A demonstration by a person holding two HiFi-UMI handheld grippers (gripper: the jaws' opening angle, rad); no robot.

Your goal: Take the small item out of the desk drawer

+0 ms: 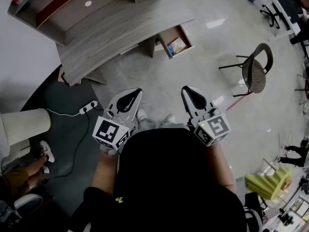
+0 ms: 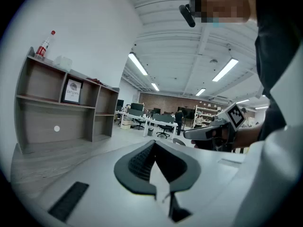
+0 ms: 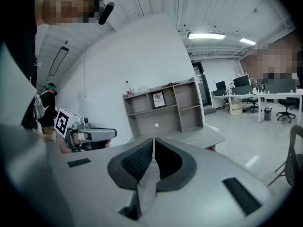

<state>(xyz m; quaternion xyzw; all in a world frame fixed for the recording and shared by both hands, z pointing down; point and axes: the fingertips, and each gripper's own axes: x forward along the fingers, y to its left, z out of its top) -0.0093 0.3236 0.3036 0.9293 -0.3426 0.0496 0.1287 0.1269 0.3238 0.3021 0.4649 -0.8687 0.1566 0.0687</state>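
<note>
In the head view a grey desk (image 1: 111, 33) stands ahead of me, its drawer (image 1: 170, 35) pulled open at the right end. A small colourful item (image 1: 176, 46) lies inside the drawer. Both grippers are held close to my body, far short of the desk. My left gripper (image 1: 135, 94) points toward the desk with its jaws together and nothing between them (image 2: 154, 143). My right gripper (image 1: 187, 92) is likewise shut and empty (image 3: 154, 140). Each gripper view also catches the other gripper from the side: the right gripper (image 2: 213, 132) and the left gripper (image 3: 92, 134).
A shelf unit (image 1: 63, 4) sits on the desk's far side, with a red-capped bottle (image 2: 43, 46) on top. A mesh chair (image 1: 256, 69) stands right of the drawer. A power strip (image 1: 88, 107) and cable lie on the floor at left, near a person's legs (image 1: 29, 166).
</note>
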